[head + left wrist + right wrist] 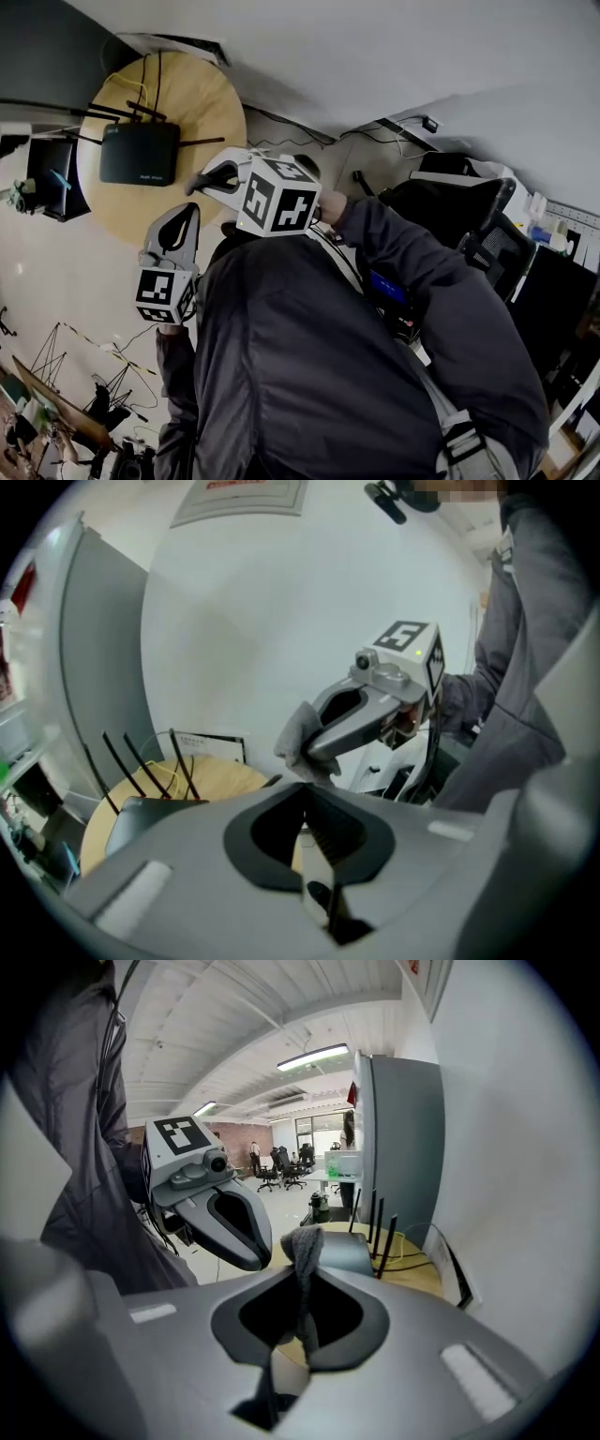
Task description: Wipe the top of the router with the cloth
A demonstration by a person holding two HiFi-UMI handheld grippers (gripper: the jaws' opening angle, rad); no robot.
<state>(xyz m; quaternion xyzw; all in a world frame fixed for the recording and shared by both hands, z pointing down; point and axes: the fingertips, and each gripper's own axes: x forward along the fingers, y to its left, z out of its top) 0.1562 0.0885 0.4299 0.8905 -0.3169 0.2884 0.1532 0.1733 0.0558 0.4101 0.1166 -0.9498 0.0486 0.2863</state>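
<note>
A black router point(139, 153) with several antennas lies flat on a round wooden table point(202, 103) against the wall. My right gripper point(199, 182) hovers just off the table's near edge, to the right of the router, shut on a grey cloth point(302, 1246) that sticks up between its jaws. The cloth point(298, 735) also shows in the left gripper view, bunched at the right gripper's tip. My left gripper point(191, 210) hangs beside and slightly nearer than the right one, shut with nothing in it. Neither gripper touches the router point(343, 1252).
A yellow cable point(131, 89) and black cables run behind the router. A framed card point(457, 1271) leans on the wall by the table. A grey cabinet point(403, 1138) stands beyond the table. Black office chairs point(473, 230) and floor cables lie to the right.
</note>
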